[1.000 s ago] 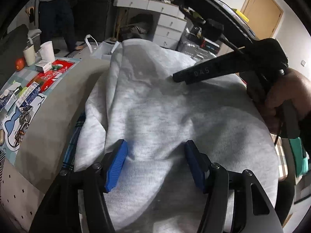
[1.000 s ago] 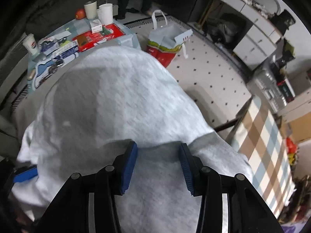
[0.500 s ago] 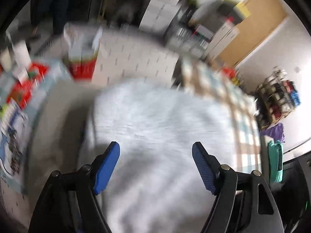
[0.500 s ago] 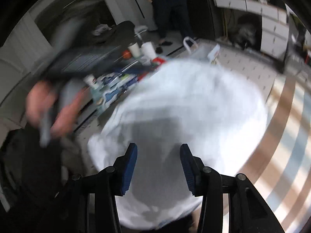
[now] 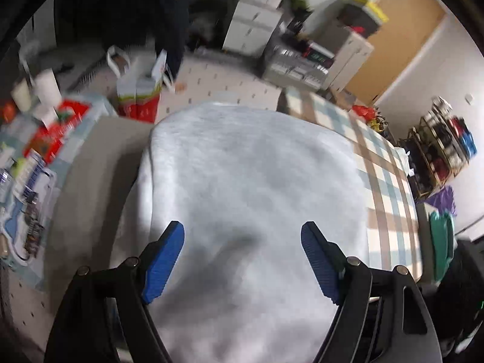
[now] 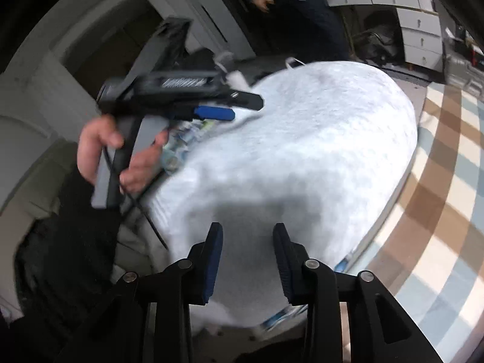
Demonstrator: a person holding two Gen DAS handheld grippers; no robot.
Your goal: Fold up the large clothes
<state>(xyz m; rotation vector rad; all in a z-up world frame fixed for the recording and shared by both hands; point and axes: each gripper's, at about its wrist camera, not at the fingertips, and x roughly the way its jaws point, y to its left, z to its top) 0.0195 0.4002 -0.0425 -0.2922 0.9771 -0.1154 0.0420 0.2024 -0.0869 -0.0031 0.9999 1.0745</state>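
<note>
left wrist view: the left gripper (image 5: 242, 236), black with blue ribbed pads, hovers above a large pale grey fleece garment (image 5: 251, 175). its jaws stand wide and have just been opening further; nothing is pinched between them, and the cloth lies below the pads, apart from them. the garment is spread in a broad folded heap on a table covered with a checked cloth of beige, pale blue and white (image 5: 390, 187); its right edge runs along the bare checks. to its left sits a grey cushioned surface (image 5: 87, 175), and beyond that a low table littered with red and white packets (image 5: 45, 133) and two white cups (image 5: 45, 84). a red and white paper carrier bag (image 5: 139, 90) stands on the dotted floor. a white drawer unit (image 5: 254, 27) and an orange-brown door (image 5: 402, 39) are at the back, blurred.

right wrist view: the right gripper (image 6: 248, 260) points down over the near end of the same garment (image 6: 302, 157). its jaws are narrow and have just been closing, yet a gap shows between the pads; whether they touch the cloth cannot be told. upper left, a hand (image 6: 118, 151) holds the left gripper (image 6: 239, 109) raised over the garment's left edge. a standing person in dark trousers (image 6: 308, 12) is at the back.
</note>
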